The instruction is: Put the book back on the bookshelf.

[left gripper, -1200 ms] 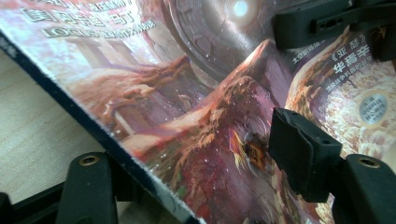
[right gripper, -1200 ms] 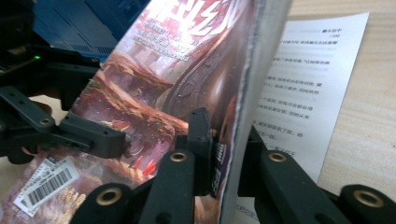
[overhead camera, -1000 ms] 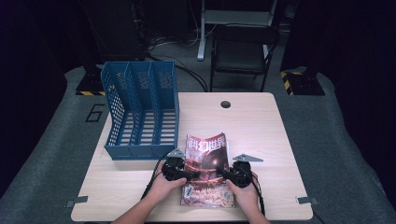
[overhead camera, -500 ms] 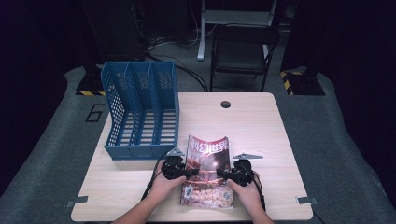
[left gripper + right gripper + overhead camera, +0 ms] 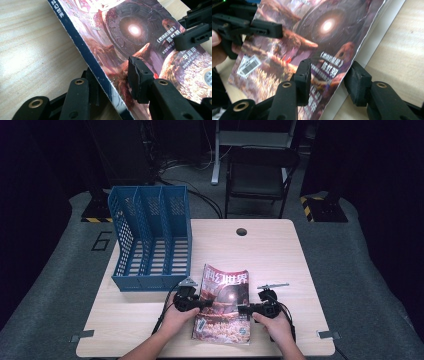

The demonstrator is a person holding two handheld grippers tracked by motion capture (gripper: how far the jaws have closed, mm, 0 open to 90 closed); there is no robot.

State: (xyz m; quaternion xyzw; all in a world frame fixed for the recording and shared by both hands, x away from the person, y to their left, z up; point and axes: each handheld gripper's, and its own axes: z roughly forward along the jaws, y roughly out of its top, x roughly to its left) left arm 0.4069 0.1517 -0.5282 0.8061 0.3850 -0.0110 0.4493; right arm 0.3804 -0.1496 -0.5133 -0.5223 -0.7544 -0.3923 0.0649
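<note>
A magazine (image 5: pixel 225 305) with a dark red space-art cover lies at the table's front middle, between my two grippers. My left gripper (image 5: pixel 202 304) is at its spine edge. In the left gripper view the jaws (image 5: pixel 112 72) have just been closing, one under the spine and one pad pressing on the cover (image 5: pixel 130 32). My right gripper (image 5: pixel 242 309) is at the opposite edge. Its jaws (image 5: pixel 330 68) have just been opening and straddle the page edge loosely, one over the cover (image 5: pixel 294 37) and one behind the pages.
A blue three-slot file rack (image 5: pixel 150 240) stands at the table's left, just beyond my left hand. The wooden table (image 5: pixel 280 255) has a cable hole (image 5: pixel 241 231) near its far edge. A dark chair (image 5: pixel 260 175) stands behind the table.
My right gripper has shifted slightly to the right and its jaws have spread apart on the magazine's edge. The left hand has stayed in place, its jaws drawing closer on the spine.
</note>
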